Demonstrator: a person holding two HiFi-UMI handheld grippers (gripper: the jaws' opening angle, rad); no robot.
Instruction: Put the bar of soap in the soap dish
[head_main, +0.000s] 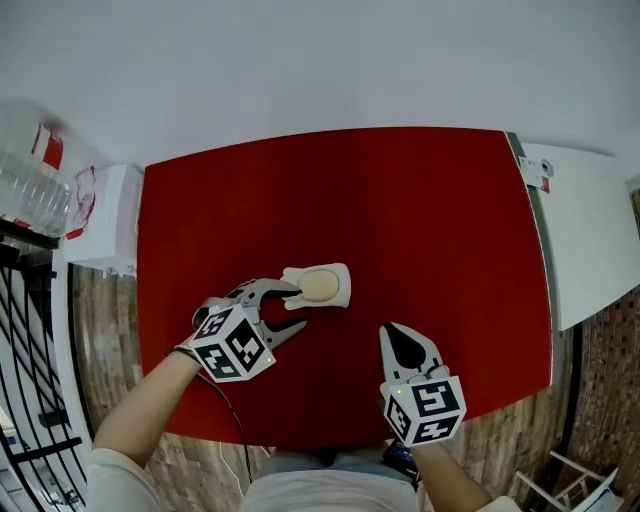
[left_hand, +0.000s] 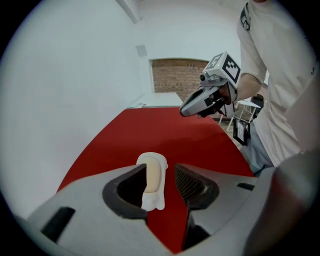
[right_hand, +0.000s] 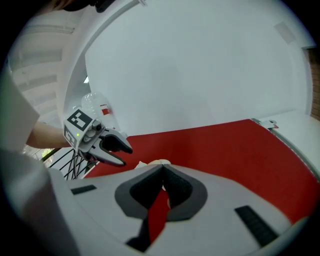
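A beige bar of soap (head_main: 318, 285) lies in a white soap dish (head_main: 343, 293) near the middle of the red table (head_main: 400, 200). My left gripper (head_main: 300, 308) is open just left of the dish, with nothing between its fingers. In the left gripper view the soap (left_hand: 152, 176) and dish (left_hand: 152, 202) show through the gap of the left gripper (left_hand: 161, 169). My right gripper (head_main: 393, 330) is shut and empty, nearer the front edge and right of the dish. In the right gripper view its jaws (right_hand: 162, 168) meet, and only a sliver of the dish (right_hand: 141, 164) shows beyond them.
A white counter (head_main: 590, 230) borders the table on the right. On the left stand a white box (head_main: 105, 220), clear plastic bottles (head_main: 30, 190) and a black metal rack (head_main: 25, 350). A white wall runs behind the table.
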